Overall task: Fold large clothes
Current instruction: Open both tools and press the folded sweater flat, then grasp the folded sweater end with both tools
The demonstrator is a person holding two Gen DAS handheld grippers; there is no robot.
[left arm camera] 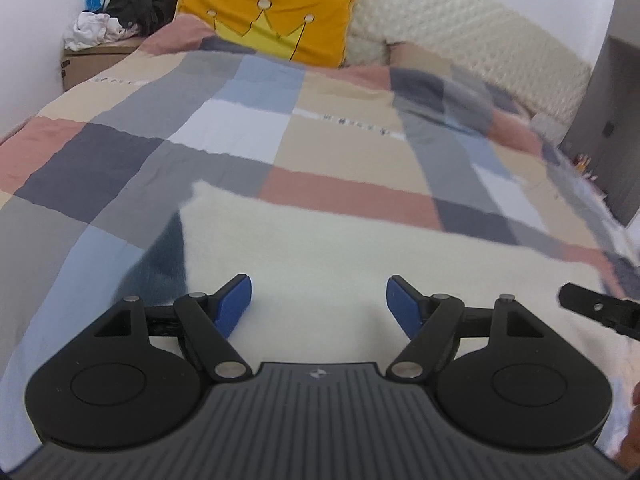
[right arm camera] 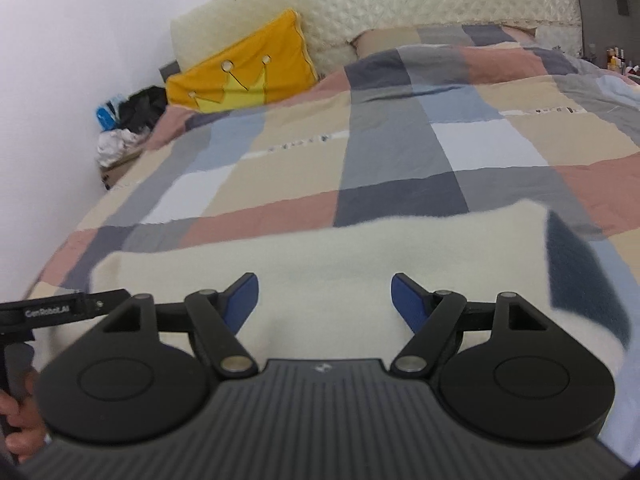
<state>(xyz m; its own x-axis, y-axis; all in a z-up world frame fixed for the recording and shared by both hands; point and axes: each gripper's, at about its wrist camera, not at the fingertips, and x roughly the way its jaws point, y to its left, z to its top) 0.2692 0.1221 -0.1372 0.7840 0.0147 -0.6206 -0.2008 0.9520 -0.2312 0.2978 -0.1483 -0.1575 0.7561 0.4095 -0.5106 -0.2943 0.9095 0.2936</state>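
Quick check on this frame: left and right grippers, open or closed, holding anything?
Left gripper: open, nothing between its jaws, above the cream garment.
Right gripper: open, holding nothing, above the same garment.

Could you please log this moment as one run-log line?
left gripper: open, empty | right gripper: open, empty | cream garment: flat on checked bed cover

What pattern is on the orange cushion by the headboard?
A yellow crown outlined in black on the orange cushion, clearest in the left wrist view.
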